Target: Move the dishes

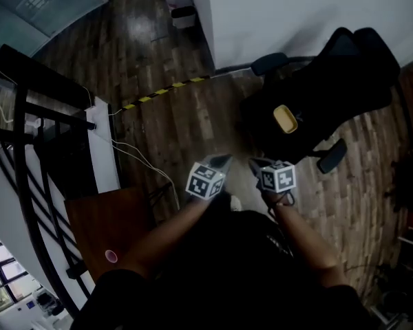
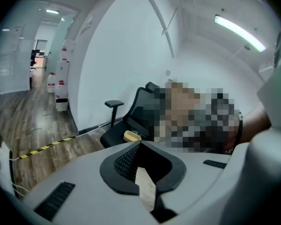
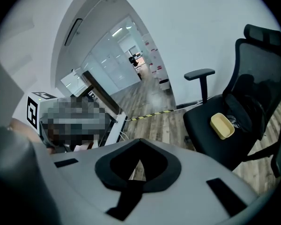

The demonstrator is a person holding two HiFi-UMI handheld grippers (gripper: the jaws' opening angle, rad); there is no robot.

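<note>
You stand on a wood-plank floor (image 1: 172, 122) that runs up to the office chair (image 1: 330, 95) and shows a glossy sheen where the light strikes it. The chair's seat looks like matt black cloth, its back like fine mesh, and its armrests like smooth black plastic. On the seat, the yellow dish (image 1: 285, 118) is smooth and matt, plastic by the look. Behind the chair, the wall (image 1: 296, 12) is smooth matt white. Your left gripper (image 1: 224, 161) and right gripper (image 1: 254, 163) have smooth matt grey plastic shells. The left one's black pads (image 2: 126, 161) are finely ribbed.
</note>
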